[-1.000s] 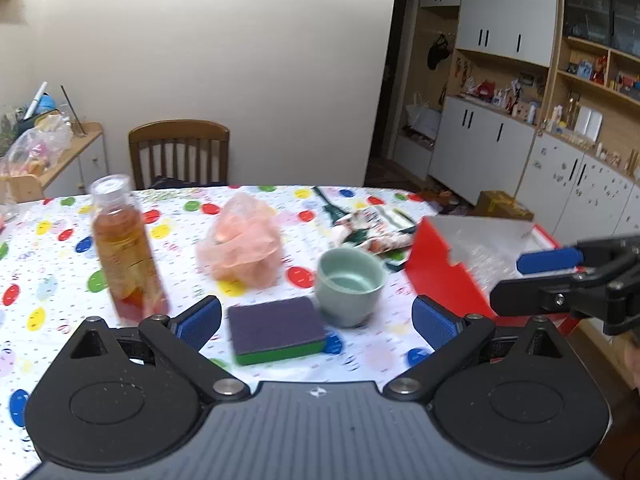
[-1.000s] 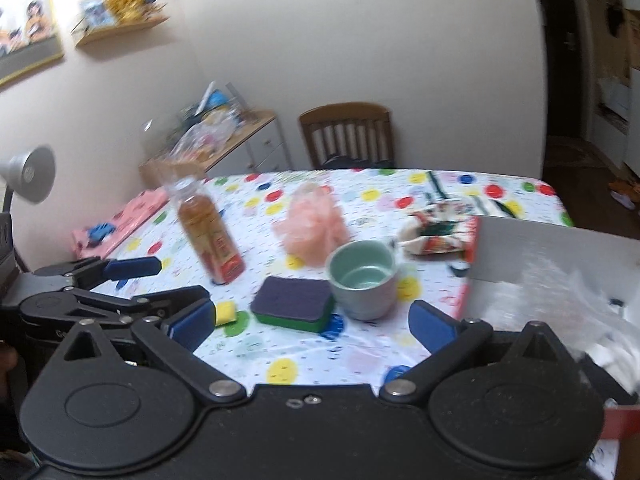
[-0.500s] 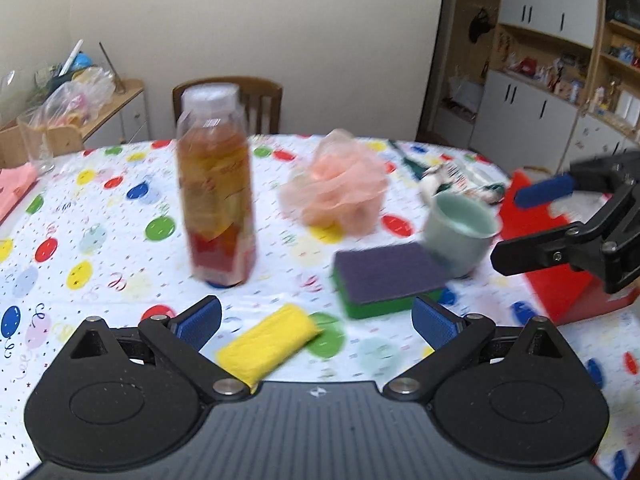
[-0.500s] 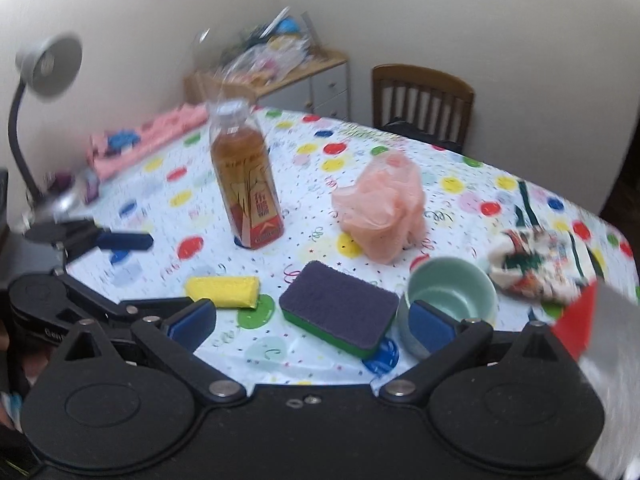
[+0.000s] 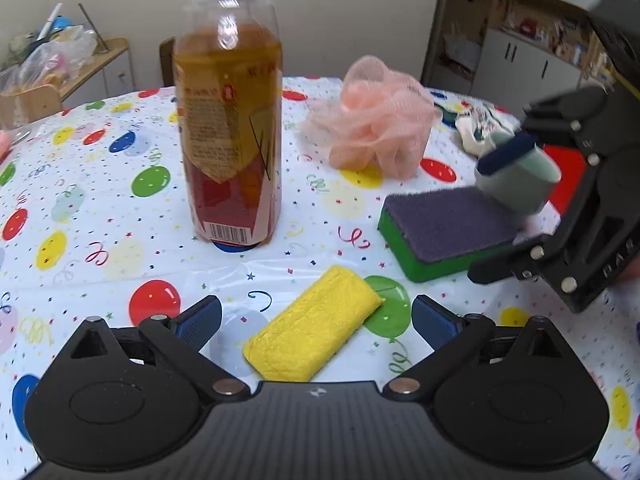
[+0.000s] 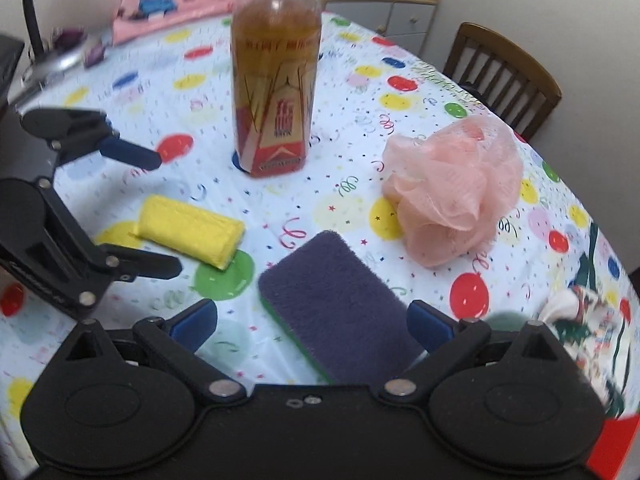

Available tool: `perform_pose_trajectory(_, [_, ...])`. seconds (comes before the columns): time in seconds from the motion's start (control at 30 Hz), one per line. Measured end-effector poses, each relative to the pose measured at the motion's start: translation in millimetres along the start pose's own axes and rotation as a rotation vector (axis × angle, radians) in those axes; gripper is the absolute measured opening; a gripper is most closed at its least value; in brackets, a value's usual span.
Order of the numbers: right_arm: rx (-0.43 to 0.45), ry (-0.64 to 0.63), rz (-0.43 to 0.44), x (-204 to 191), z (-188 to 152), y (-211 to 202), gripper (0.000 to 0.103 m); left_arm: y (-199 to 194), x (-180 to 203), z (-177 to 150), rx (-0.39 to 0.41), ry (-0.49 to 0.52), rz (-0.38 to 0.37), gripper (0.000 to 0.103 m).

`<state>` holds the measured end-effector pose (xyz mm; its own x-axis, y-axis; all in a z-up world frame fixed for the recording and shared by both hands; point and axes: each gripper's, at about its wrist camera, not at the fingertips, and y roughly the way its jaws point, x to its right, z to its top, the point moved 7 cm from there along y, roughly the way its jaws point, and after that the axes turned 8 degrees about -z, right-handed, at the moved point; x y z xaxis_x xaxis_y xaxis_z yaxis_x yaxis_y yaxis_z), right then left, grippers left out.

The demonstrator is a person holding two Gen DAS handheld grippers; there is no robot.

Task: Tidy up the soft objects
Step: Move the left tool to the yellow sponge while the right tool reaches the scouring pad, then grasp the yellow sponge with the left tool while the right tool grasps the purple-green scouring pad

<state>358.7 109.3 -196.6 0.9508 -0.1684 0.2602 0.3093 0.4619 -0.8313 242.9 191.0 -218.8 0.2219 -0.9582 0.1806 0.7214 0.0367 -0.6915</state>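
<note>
A yellow sponge [image 5: 316, 328] lies on the balloon-print tablecloth between the fingers of my left gripper [image 5: 316, 318], which is open and low over it. A purple-topped green sponge [image 6: 344, 304] lies between the fingers of my right gripper [image 6: 312, 322], also open. In the left wrist view, the right gripper [image 5: 500, 212] straddles the purple sponge [image 5: 444, 228] from the right. In the right wrist view, the left gripper [image 6: 168, 214] straddles the yellow sponge [image 6: 188, 230]. A pink mesh bath puff [image 5: 376, 124] sits farther back.
A tall tea bottle [image 5: 230, 112] stands just behind the yellow sponge. A pale green cup [image 5: 520, 184] is close behind the purple sponge. A patterned cloth [image 6: 580, 312] and a red box corner [image 6: 616, 440] lie to the right. A wooden chair [image 6: 500, 76] stands beyond the table.
Both grippers came forward and down toward the table. The left one now frames the yellow sponge and the right one frames the purple sponge. Both stayed open.
</note>
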Motion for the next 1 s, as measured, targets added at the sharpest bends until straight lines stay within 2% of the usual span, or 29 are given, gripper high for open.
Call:
perform_pose_trajectory(0.2, [-0.05,-0.083,0.0,2.4,7.7,23.4,0.097,21.3,-5.0,-3.3,-0.039,0.037,-0.016,0.1])
perform_pose_trajectory(0.43, [-0.099,-0.13,0.013,1.7,8.9,42.2,0.095,30.4,-6.3,-7.4,-0.05,0.104,-0.025,0.09])
perform_pose_trajectory(0.7, [-0.118,-0.135,0.027,0.5,7.2,48.7,0.092,29.7,-1.3,-6.2,-0.033,0.148,-0.031,0.064])
perform_pose_trajectory(0.8, [-0.112,-0.133,0.021,-0.1,6.9,47.3,0.09,28.8,3.2,-7.2,-0.032,0.163,-0.039,0.057])
perform_pose_trajectory(1.0, [-0.097,-0.1,-0.008,-3.5,7.4,38.2,0.087,29.0,3.5,-6.6,-0.032,0.147,-0.022,0.051])
